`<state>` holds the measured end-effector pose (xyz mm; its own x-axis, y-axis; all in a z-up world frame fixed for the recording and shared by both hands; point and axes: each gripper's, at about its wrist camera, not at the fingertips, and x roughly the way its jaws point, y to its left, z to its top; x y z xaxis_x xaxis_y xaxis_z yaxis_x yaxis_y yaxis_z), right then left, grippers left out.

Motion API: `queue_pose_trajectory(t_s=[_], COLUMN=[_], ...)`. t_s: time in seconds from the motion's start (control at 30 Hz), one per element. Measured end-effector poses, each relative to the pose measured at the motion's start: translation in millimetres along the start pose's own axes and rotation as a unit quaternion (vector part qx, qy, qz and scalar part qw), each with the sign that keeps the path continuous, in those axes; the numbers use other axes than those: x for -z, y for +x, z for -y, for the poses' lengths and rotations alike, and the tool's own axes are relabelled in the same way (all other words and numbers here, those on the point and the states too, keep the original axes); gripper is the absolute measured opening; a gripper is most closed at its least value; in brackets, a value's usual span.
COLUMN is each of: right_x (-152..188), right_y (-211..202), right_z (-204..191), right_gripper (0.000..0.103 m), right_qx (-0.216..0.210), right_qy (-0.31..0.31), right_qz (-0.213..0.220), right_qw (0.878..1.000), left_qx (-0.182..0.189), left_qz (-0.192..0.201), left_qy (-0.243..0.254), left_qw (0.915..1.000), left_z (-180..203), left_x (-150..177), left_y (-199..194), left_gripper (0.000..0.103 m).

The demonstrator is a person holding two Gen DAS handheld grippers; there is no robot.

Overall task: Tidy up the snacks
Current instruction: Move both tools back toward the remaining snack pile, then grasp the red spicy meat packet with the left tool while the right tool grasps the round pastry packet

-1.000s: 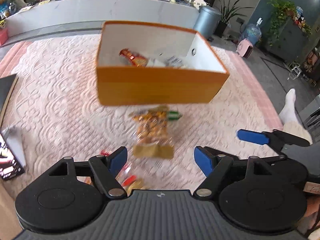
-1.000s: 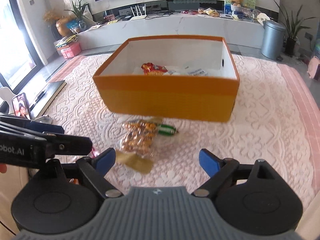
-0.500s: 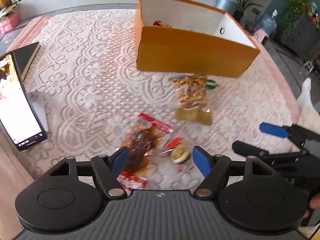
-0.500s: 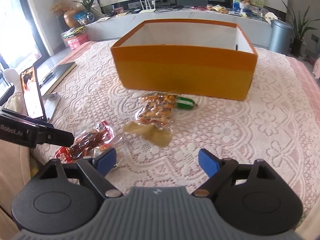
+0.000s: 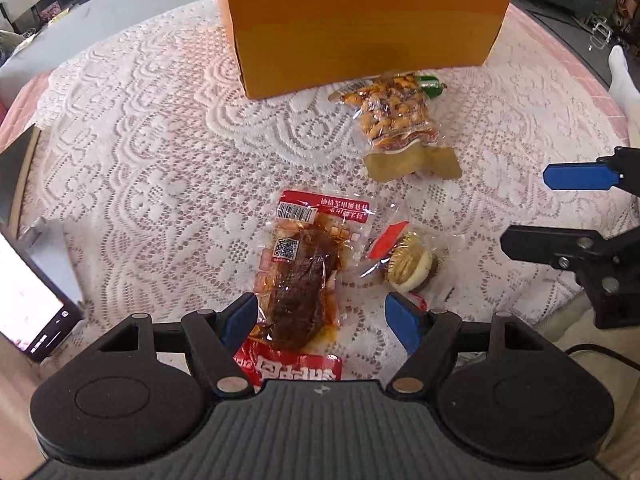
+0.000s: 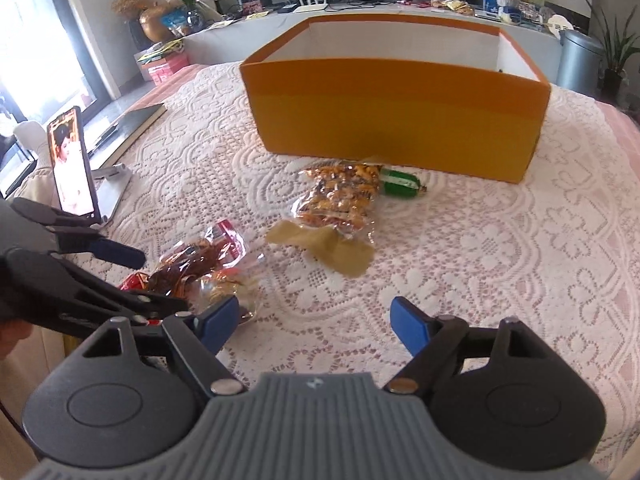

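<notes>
1. the red meat packet (image 5: 298, 280) is lying on the lace cloth (image 5: 152, 152), well in front of the orange box (image 5: 360, 28), with a wrapped biscuit (image 5: 408, 266) touching its right edge.
2. the left gripper (image 5: 320, 318) is poised over the packet, jaws standing wide with the packet's near end between them, pads not pressing.
3. the right gripper (image 6: 314, 322) has just been closing a little, jaws open over bare cloth.
4. judgement: the left pads should be closing across the packet's middle, clear of the biscuit.
5. the right wrist view is showing the box's white interior wall; the left wrist view is showing the packet's barcode.
</notes>
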<state>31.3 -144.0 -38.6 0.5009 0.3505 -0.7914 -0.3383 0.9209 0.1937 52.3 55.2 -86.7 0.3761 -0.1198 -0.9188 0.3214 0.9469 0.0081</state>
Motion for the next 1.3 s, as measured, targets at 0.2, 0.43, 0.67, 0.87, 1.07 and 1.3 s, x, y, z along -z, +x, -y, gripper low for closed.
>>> queue_pose_trajectory(t_s=[0.2,0.43,0.67,0.87,1.07,1.3], right_x=[1.3,2.5,3.9,4.8,4.0,0.1], right_y=[5.5,15.6,21.1,16.8,19.2,43.9], right_z=[-7.1,-2.5,0.3,-11.9,-25.8,-40.6], right_gripper=[0.08,0.079,0.077,0.075,0.073,0.072], right_qx=[-0.023,-0.021,-0.022,-0.05,-0.076,-0.068], right_qy=[-0.01,-0.002,-0.001,-0.026,-0.039,-0.031], right_qz=[0.004,-0.005,-0.008,0.008,0.008,-0.013], right_qw=[1.0,1.0,1.0,0.998,0.996,0.997], left_qx=[-0.007,0.0,0.01,0.023,0.056,0.073], left_qz=[-0.006,0.012,0.038,0.048,0.054,0.057], left_qy=[0.007,-0.025,-0.043,-0.062,-0.117,-0.126], left_qw=[0.9999,0.9996,0.9983,0.9967,0.9901,0.9877], left_z=[0.6,-8.3,-10.4,-12.7,-29.3,-30.0], left_x=[0.1,3.6,2.8,0.4,2.4,1.0], left_y=[12.8,16.4,9.4,2.9,-1.3,-3.5], left_gripper=[0.086,0.071,0.055,0.047,0.045,0.044])
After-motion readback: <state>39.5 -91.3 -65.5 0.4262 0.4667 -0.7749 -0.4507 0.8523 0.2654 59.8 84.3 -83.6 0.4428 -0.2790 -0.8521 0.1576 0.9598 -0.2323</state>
